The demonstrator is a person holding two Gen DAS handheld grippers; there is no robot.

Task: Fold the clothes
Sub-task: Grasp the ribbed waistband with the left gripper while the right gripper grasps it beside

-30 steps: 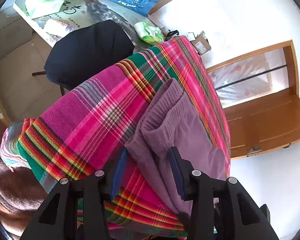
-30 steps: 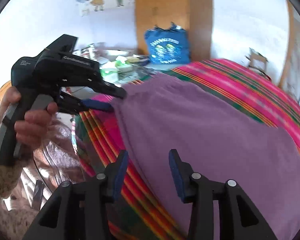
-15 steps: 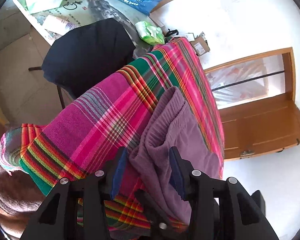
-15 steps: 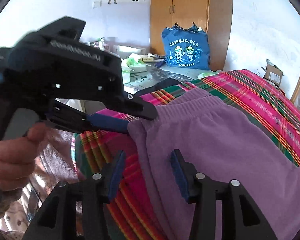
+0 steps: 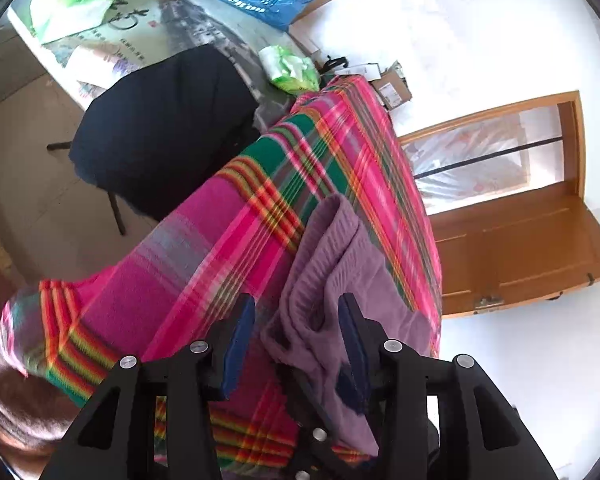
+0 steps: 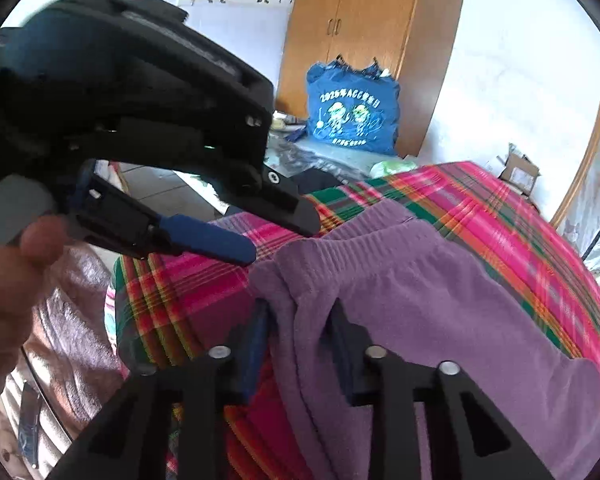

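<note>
free: bare plaid blanket (image 5: 204,240) left of purple garment (image 5: 332,280) | blocked: left gripper (image 6: 276,236) close above garment's ribbed edge, crowding right gripper (image 6: 296,336) | beyond blanket edge: dark chair (image 5: 160,128), cluttered table (image 5: 148,28)

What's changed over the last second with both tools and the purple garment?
Both tools closed in on the purple garment's waistband corner. The right tool now straddles a raised fold, narrower than before; the left tool has cloth between its open fingers. The plaid blanket stayed put.
</note>
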